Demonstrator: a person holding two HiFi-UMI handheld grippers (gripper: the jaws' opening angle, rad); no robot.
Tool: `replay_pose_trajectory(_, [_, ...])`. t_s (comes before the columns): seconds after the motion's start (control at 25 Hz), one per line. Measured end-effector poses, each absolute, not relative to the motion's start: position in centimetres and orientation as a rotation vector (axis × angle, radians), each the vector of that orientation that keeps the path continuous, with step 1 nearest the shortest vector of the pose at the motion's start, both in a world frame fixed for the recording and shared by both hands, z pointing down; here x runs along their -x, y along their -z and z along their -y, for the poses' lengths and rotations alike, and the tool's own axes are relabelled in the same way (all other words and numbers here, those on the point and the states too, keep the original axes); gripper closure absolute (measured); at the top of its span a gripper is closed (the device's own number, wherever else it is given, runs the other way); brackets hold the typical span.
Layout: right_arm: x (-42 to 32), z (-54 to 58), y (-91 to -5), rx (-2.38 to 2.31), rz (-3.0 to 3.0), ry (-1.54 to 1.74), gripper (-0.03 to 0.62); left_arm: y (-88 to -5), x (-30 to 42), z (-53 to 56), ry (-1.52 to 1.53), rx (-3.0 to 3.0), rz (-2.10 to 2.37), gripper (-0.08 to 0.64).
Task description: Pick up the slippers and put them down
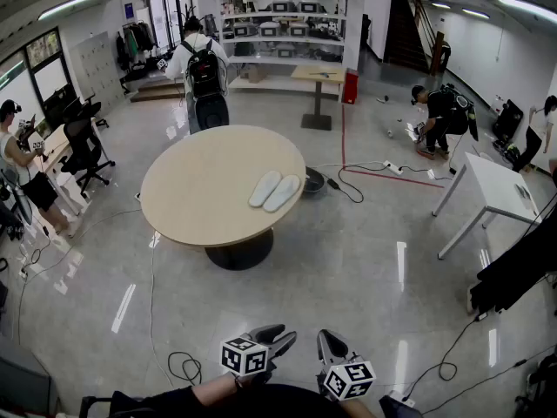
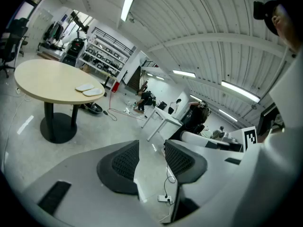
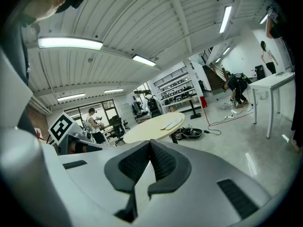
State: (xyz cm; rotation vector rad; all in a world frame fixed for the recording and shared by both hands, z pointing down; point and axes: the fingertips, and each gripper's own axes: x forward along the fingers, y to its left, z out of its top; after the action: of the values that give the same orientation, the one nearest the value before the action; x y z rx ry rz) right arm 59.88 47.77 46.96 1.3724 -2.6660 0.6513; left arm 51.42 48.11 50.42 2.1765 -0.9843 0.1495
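Head view: we see slippers [image 1: 275, 190] side by side on round worktop [image 1: 191, 194], far from us. We hold left tongs [image 1: 282, 333] open, empty; right tongs [image 1: 325, 338] closed on nothing. Fits before lifting or after set-down.

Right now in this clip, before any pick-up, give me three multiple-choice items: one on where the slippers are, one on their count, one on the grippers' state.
1. Where do the slippers lie?
A. On the floor under the table
B. On the round table, near its right edge in the head view
C. On a shelf

2. How many slippers are there?
A. One
B. Two
C. Four

3. How do the jaws stand?
A. Left gripper open, right gripper shut
B. Both shut on a slipper
C. Left shut, right open

Answers:
1 B: they rest on the tan tabletop.
2 B: a white pair lies side by side.
3 A: floor shows between the left pads; the right pads meet, holding nothing.
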Motion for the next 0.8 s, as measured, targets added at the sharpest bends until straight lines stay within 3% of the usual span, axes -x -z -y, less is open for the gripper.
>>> replay_pose_trajectory(0.8, [-35.8,-35.9,-49.7,-1.457,2.595,-0.807,0.575,-51.8,-25.6,-37.5,-0.046,-2.167,0.985,0.373])
